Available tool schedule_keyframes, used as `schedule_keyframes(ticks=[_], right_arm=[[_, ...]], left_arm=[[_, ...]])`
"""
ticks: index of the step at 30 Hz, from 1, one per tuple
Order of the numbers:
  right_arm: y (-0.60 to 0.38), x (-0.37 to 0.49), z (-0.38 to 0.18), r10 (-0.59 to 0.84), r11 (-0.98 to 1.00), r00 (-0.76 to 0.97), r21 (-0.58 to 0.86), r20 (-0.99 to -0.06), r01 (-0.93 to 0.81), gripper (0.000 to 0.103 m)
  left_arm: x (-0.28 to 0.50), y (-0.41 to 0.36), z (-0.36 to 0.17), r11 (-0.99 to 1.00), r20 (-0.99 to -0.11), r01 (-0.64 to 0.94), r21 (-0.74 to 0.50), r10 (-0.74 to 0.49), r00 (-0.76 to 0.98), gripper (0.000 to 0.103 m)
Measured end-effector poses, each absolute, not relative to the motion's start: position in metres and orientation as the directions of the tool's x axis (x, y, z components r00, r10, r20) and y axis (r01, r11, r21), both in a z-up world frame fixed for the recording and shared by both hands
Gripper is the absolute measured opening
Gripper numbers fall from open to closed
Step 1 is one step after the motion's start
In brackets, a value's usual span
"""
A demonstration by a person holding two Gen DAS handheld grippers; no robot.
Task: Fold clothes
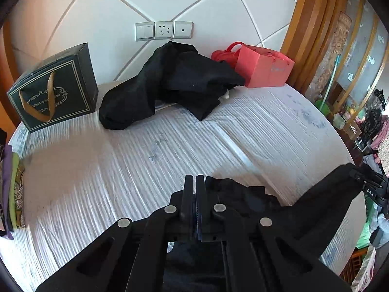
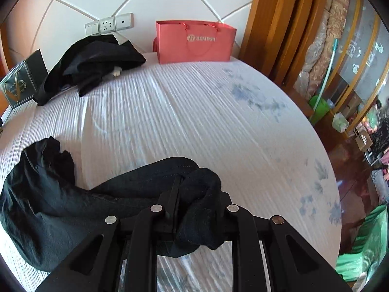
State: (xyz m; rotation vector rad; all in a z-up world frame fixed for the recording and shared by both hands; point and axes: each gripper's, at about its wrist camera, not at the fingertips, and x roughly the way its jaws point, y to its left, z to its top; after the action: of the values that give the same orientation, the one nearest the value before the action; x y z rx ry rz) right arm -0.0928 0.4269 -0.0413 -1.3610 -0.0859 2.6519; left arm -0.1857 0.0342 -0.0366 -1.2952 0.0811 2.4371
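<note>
On the white ribbed bed [image 2: 194, 112] the black garment [image 2: 48, 206] lies limp and light near its front edge, best taken at hems, with the left tool [image 1: 195, 194] pressed together on one edge and the right tool [image 2: 178, 194] pinching a bunched end, while the pink paper bag's [image 2: 194, 41] contents stay hidden.

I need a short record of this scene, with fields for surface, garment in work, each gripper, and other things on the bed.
surface: bed
garment in work: black garment, crumpled near edge
left gripper: shut on garment
right gripper: shut on garment
other: black pile, red bag, dark bag by headboard
</note>
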Motion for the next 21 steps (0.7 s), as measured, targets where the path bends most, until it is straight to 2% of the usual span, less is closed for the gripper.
schedule_keyframes(ticks=[2,3,4,6,11,15,18,20,21], right_arm=[[0.425,-0.103,-0.04,0.164,-0.986,-0.551,-0.124,-0.818,-0.11,0.018],[0.427,-0.105,-0.044,0.158,-0.987,-0.532,-0.113,-0.832,-0.116,0.019],[0.431,-0.104,-0.051,0.153,-0.986,-0.511,-0.1,-0.846,-0.131,0.02],[0.443,-0.095,-0.07,0.145,-0.983,-0.48,-0.071,-0.865,-0.168,0.033],[0.469,-0.076,-0.113,0.109,-0.973,-0.425,-0.01,-0.898,-0.229,0.041],[0.475,-0.068,-0.13,0.006,-0.968,-0.441,0.105,-0.898,-0.228,0.056],[0.471,-0.068,-0.135,-0.001,-0.967,-0.44,0.112,-0.898,-0.227,0.058],[0.468,-0.07,-0.14,-0.007,-0.969,-0.406,0.106,-0.914,-0.223,0.058],[0.465,-0.069,-0.14,-0.004,-0.972,-0.396,0.096,-0.918,-0.212,0.058]], left_arm=[[-0.191,0.041,-0.044,-0.913,-0.835,-0.387,-0.128,0.31,-0.455,0.016],[-0.19,0.044,-0.052,-0.911,-0.843,-0.392,-0.131,0.31,-0.44,0.039],[-0.187,0.047,-0.062,-0.907,-0.847,-0.399,-0.135,0.314,-0.428,0.056],[-0.183,0.053,-0.086,-0.9,-0.864,-0.415,-0.137,0.313,-0.394,0.057],[-0.187,0.064,-0.143,-0.908,-0.918,-0.406,-0.106,0.246,-0.311,0.057],[-0.182,0.07,-0.155,-0.894,-0.914,-0.425,-0.141,0.282,-0.29,0.057],[-0.181,0.077,-0.167,-0.896,-0.931,-0.431,-0.112,0.246,-0.27,0.056],[-0.173,0.08,-0.168,-0.891,-0.929,-0.446,-0.083,0.231,-0.289,0.044],[-0.169,0.082,-0.168,-0.884,-0.928,-0.46,-0.08,0.235,-0.291,0.025]])
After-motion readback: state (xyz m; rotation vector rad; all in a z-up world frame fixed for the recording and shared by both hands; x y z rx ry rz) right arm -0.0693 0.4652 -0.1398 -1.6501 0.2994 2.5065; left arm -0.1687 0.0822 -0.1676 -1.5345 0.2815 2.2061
